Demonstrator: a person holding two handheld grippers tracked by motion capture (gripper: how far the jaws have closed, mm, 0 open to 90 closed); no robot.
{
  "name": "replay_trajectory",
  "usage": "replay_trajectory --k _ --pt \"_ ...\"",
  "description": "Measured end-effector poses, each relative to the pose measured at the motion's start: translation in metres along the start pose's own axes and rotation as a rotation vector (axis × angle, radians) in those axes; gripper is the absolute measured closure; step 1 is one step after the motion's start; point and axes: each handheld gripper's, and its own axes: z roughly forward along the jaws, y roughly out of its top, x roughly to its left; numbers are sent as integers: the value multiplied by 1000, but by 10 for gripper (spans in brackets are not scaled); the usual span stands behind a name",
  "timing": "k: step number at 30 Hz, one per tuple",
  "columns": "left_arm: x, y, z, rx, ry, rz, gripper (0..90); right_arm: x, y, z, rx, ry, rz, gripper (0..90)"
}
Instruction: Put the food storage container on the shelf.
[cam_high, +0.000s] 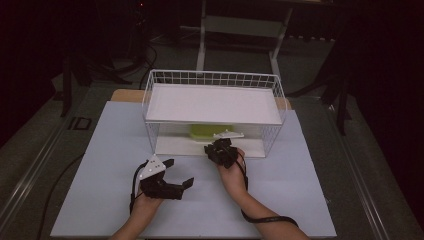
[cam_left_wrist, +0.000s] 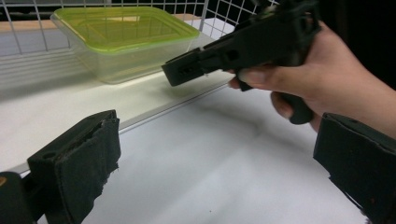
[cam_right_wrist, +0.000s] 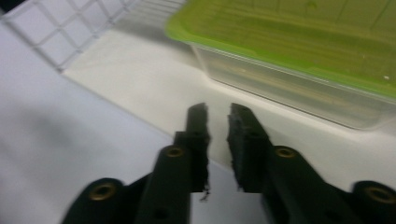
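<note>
The high view looks forward and down over the whole surface (cam_high: 200, 210). Both gripper views sit low and close, sharing the green-lidded container (cam_left_wrist: 126, 39).

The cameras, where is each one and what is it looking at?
High view: above the table, looking forward and down at the wire rack, both forearms, left gripper, right gripper.
Left gripper view: rides the left gripper, faces the green-lidded box; own wide jaws, the other hand.
Right gripper view: rides the right gripper, jaws slightly apart.
Both gripper views share the box.
</note>
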Motion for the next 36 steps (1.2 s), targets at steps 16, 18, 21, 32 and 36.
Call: replay_trajectory --k 16,18,21,32,36 --pt "-6 6 4 3 -98 58 15 -8 -16 -47 -50 117 -53 192" --pt "-7 8 5 6 -113 69 15 -10 -18 -51 -48 130 -60 174" --pt "-7 12 3 6 -127 76 15 -14 -20 -57 -64 148 -71 174" --pt "-7 20 -17 16 -193 57 15 -15 -33 -97 -111 188 -117 175" --pt "-9 18 -26 33 -209 71 15 -16 -35 -110 -124 203 -108 175"
